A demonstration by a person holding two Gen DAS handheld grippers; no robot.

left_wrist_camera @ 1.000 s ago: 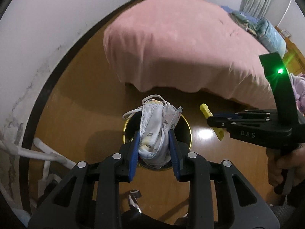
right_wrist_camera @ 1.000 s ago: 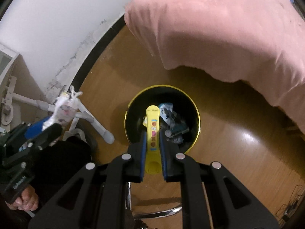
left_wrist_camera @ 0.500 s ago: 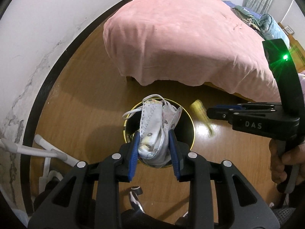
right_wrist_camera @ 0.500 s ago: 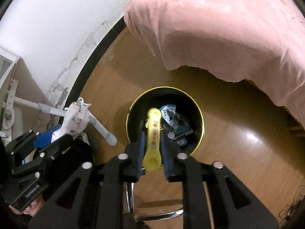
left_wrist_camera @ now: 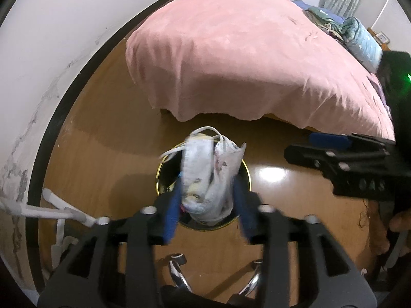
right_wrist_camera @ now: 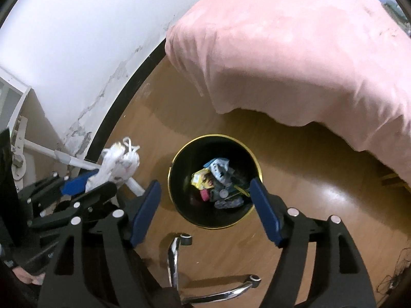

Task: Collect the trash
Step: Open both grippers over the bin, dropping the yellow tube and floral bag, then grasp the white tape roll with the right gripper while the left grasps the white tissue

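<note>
My left tool [left_wrist_camera: 208,192] hangs over the bin [left_wrist_camera: 245,177], jaws opening, the mask [left_wrist_camera: 208,177] between them, slack and blurred; I judge it slipping free. My right tool [right_wrist_camera: 205,205] is opening too, wide and empty above the bin [right_wrist_camera: 177,164], wrappers [right_wrist_camera: 218,184] at the bottom. To drop well: stay centred over the rim, let the loops clear the pads, then lift off.

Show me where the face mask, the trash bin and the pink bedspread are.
face mask [left_wrist_camera: 205,177]: left wrist view, middle of the white bundle.
trash bin [right_wrist_camera: 177,169]: right wrist view, left side of the gold rim.
pink bedspread [right_wrist_camera: 295,59]: right wrist view, top surface near the corner.
</note>
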